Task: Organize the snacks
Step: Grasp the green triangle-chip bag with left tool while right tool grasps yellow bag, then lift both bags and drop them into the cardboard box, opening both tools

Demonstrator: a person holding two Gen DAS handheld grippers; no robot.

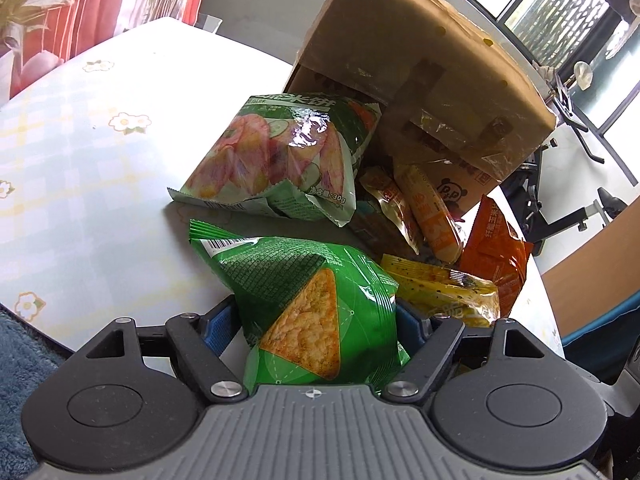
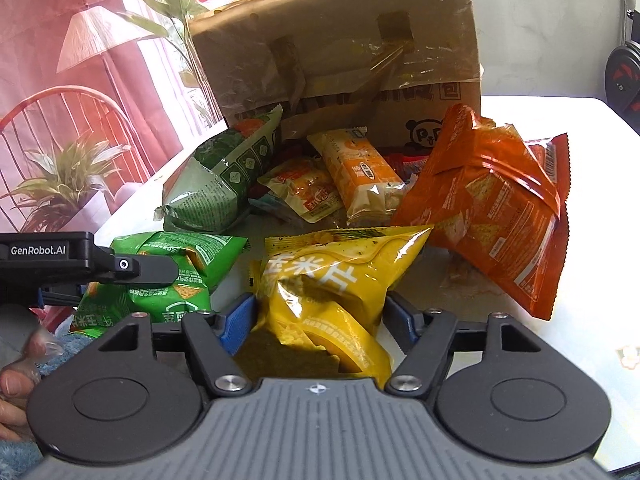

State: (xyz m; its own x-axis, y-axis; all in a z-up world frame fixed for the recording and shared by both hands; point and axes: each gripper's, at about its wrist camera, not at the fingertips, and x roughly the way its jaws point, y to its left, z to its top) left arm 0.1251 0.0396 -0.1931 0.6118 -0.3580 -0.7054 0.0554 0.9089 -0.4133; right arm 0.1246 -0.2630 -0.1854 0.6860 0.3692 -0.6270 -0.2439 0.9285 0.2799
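A tipped cardboard box (image 1: 424, 64) lies on its side on the table, also in the right wrist view (image 2: 340, 52), with snack packs spilled before it. My left gripper (image 1: 316, 320) is shut on a bright green chip bag (image 1: 316, 300), seen from the side in the right wrist view (image 2: 160, 280). My right gripper (image 2: 320, 316) is shut on a yellow chip bag (image 2: 336, 292), also in the left wrist view (image 1: 444, 292). A pale green cracker bag (image 1: 280, 156) (image 2: 216, 184), an orange chip bag (image 2: 496, 208) (image 1: 500, 248) and small orange packs (image 2: 360, 172) lie by the box mouth.
The table (image 1: 80, 160) has a pale floral cloth. A blue towel (image 1: 16, 364) lies at its near edge. A red curtain (image 2: 60, 80) and plants stand behind. Exercise equipment (image 1: 560, 208) stands past the table's far side. A hand (image 2: 12, 392) holds the left gripper.
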